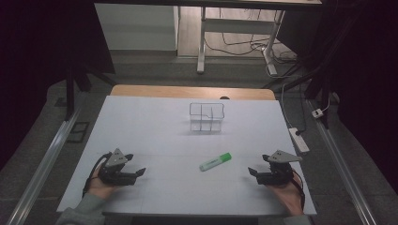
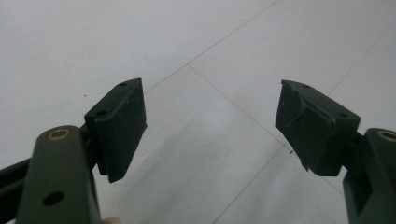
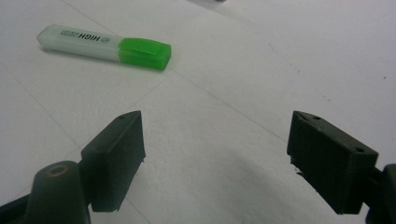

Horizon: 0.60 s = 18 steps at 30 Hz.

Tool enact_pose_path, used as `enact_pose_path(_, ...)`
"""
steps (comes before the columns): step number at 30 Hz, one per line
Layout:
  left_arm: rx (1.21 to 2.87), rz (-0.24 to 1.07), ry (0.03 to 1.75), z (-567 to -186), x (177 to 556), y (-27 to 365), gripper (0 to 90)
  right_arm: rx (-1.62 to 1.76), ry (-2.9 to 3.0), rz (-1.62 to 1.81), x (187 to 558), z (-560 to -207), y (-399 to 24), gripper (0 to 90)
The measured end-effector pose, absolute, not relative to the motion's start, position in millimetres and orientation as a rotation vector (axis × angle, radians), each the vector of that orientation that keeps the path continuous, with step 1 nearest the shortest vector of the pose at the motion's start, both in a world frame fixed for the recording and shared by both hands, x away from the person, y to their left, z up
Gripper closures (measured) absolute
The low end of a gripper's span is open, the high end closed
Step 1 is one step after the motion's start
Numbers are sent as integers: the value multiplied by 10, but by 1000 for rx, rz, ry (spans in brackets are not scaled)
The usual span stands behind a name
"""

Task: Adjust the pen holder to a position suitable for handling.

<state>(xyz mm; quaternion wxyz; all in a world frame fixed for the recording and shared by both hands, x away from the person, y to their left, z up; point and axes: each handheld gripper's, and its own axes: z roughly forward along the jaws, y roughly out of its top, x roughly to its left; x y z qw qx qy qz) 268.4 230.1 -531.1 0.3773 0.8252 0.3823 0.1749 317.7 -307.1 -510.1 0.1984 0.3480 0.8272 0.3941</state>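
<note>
A matt white sheet-covered table with a bare wood edge is seen. A clear glossy plastic divided holder and a smooth plastic green-capped highlighter are shown. Matt black gripper pads look slightly rough.

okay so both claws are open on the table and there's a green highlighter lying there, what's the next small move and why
Probably ease the right claw forward toward the highlighter and centre its open jaws over the barrel. The highlighter lies flat and free on the white table, nearer the right claw than the left claw; both claws are open and empty. The clear organizer farther back looks like the likely destination.
</note>
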Motion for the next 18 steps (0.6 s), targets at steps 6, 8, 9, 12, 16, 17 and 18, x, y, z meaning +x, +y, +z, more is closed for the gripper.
enact_pose_path(6,2113,450,978,-5313,2684,2297,246,978,2309,1111,3181,-5089,-3065,189)
enact_pose_path(8,2114,451,977,-5314,2685,2297,247,979,2308,1115,3187,-5074,-3061,190)
enact_pose_path(9,2115,452,977,-5314,2685,2296,247,979,2308,1115,3187,-5074,-3061,190)
enact_pose_path(12,2118,457,977,-5316,2685,2295,247,984,2304,1121,3202,-5053,-3044,194)
enact_pose_path(16,2124,461,974,-5319,2686,2289,247,988,2298,1125,3216,-5031,-3021,202)
enact_pose_path(17,2127,461,974,-5320,2686,2286,246,989,2293,1133,3220,-5030,-3010,204)
enact_pose_path(18,2127,461,974,-5320,2686,2286,246,989,2294,1132,3224,-5026,-3001,206)
